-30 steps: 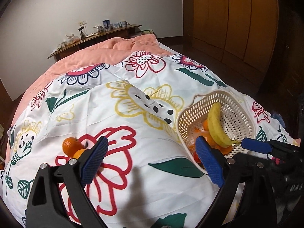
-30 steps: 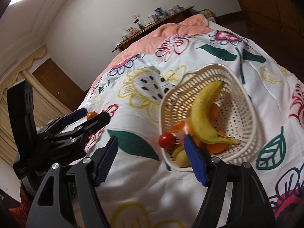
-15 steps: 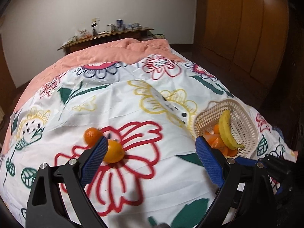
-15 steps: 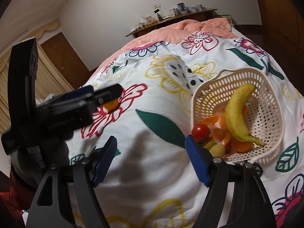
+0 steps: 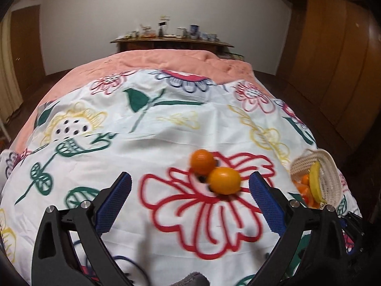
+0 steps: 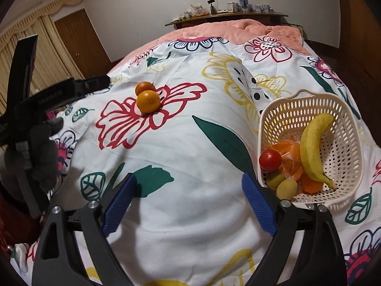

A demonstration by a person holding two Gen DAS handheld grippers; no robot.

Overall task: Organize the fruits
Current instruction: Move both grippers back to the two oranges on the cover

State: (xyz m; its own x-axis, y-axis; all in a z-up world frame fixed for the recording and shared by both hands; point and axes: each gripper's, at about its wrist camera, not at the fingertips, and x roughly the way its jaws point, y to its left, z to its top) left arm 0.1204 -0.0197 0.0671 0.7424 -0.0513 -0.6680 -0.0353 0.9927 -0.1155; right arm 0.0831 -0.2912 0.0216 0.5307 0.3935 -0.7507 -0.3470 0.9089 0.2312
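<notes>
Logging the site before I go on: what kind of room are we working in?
Most likely a bedroom: the fruit lies on a bed with a floral duvet over a pink blanket, beside tall wooden wardrobe doors and a cluttered headboard shelf.

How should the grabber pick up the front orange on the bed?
Grip the near orange across its round middle, coming down from above with the left tool, whose jaws are opening and empty. Put the pads on its left and right sides, since the far orange touches it behind.

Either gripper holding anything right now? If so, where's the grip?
Nothing is held. Left gripper and right gripper are both opening over bare quilt; the two oranges lie untouched.
</notes>
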